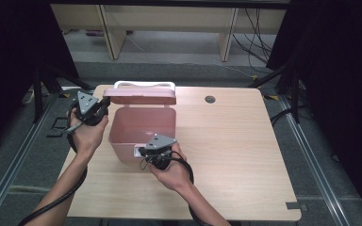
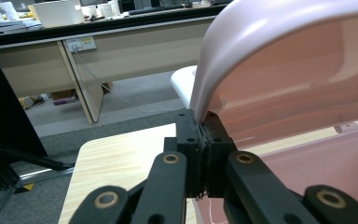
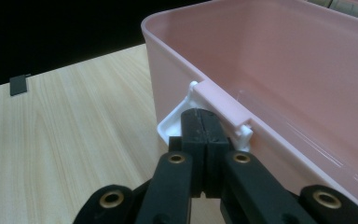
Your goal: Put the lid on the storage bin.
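A pink plastic box (image 1: 122, 149) stands open on the wooden table (image 1: 231, 150), its lid (image 1: 141, 97) tipped up at the back with a white handle (image 1: 144, 84) on it. My left gripper (image 1: 104, 104) is at the lid's left corner. In the left gripper view the left gripper (image 2: 201, 116) is shut, with the rim of the lid (image 2: 284, 56) pinched at the tips. My right gripper (image 1: 139, 151) is at the box's front wall. In the right gripper view the right gripper (image 3: 200, 112) is shut, its tips against the white latch (image 3: 170, 127) below the rim of the box (image 3: 284, 60).
The box's inside looks empty. A round cable hole (image 1: 210, 99) sits in the table behind the box. A small dark tab (image 1: 294, 205) marks the near right corner. Desks and cables stand beyond the table's far edge.
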`<state>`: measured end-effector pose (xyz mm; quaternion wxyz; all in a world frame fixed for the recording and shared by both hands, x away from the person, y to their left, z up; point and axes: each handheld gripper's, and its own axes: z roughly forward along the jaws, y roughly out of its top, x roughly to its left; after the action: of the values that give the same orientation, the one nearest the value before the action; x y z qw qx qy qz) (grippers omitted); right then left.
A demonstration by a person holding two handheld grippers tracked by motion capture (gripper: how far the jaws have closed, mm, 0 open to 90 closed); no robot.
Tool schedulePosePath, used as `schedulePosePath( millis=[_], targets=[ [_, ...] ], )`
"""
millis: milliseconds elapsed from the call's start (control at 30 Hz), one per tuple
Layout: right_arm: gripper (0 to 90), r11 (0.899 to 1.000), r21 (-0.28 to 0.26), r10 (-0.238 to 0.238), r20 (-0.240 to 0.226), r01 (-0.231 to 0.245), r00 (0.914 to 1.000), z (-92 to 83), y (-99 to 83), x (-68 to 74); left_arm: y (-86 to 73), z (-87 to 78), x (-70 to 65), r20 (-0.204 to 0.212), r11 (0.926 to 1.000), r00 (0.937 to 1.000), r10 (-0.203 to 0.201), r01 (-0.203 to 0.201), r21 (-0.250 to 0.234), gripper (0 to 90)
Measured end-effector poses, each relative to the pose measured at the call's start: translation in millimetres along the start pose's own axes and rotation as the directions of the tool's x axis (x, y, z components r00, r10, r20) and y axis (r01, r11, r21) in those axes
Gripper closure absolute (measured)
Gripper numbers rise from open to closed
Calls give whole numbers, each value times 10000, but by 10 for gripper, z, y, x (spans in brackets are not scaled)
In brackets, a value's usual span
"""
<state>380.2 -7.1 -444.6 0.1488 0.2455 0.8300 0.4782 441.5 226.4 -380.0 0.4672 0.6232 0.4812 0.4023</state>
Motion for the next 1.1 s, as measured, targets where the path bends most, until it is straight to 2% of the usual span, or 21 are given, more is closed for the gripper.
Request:
schedulePosePath(
  millis=[100, 133, 167, 267, 367, 433, 500, 633, 667, 800, 867, 900, 1000, 1033, 1067, 1100],
  targets=[
    [900, 10000, 29, -18, -11, 18, 10000, -5, 1, -1, -5, -7, -3, -17, 10000, 10000, 6, -6, 19, 878],
    [900, 9999, -164, 43, 28, -43, 10000, 10, -5, 4, -7, -8, -2, -21, 10000, 10000, 20, -20, 24, 878],
    [900, 10000, -56, 13, -85, -13, 10000, -2, -2, 2, -10, -8, -2, -19, 10000, 10000, 19, -19, 23, 878],
    [900, 9996, -139, 247, -187, -249, 9995, -24, 6, 35, -16, -8, -4, -9, 10000, 10000, 28, -28, 7, 877],
    [900, 9994, -345, -15, -181, 9, 9998, -47, 31, 49, -16, -10, 0, 2, 10000, 10000, 35, -35, 18, 877],
    [900, 9982, -593, -43, 6, 44, 10000, -64, 45, 37, -20, -15, -4, -7, 10000, 10000, 51, -51, 17, 878],
    [900, 9983, -527, 267, -30, -268, 9996, -107, 62, 23, -26, -17, -5, -2, 10000, 10000, 60, -60, 26, 877],
    [900, 9972, -729, 167, 199, -152, 9997, -160, 95, -44, -35, -23, -3, 20, 10000, 10000, 73, -73, 14, 876],
    [900, 9965, -794, 294, 251, -273, 9993, -166, 98, -45, -37, -26, -3, 28, 10000, 10000, 64, -64, 16, 876],
    [900, 9961, -843, 300, 393, -266, 9988, -207, 111, -105, -57, -43, 0, 75, 10000, 10000, 47, -48, 30, 874],
    [900, 9944, -984, 444, 539, -390, 9976, -216, 112, -139, -68, -53, 0, 112, 10000, 9999, 41, -41, 38, 874],
    [900, 9940, -960, 575, 420, -532, 9975, -223, 113, -157, -72, -58, 1, 111, 10000, 9999, 68, -69, 52, 873],
    [900, 9922, -891, 934, 640, -875, 9936, -272, 124, -188, -87, -69, -1, 123, 9999, 9999, 120, -121, 48, 873],
    [900, 9913, -1015, 915, 716, -840, 9932, -276, 128, -204, -91, -72, -3, 125, 9999, 9998, 132, -133, 51, 873],
    [900, 9923, -1131, 585, 725, -501, 9957, -277, 135, -238, -95, -75, -6, 126, 9999, 9999, 116, -117, 40, 873],
    [900, 9925, -1109, 606, 827, -512, 9947, -296, 142, -252, -100, -78, -7, 124, 9999, 9998, 135, -135, 36, 872]
  ],
)
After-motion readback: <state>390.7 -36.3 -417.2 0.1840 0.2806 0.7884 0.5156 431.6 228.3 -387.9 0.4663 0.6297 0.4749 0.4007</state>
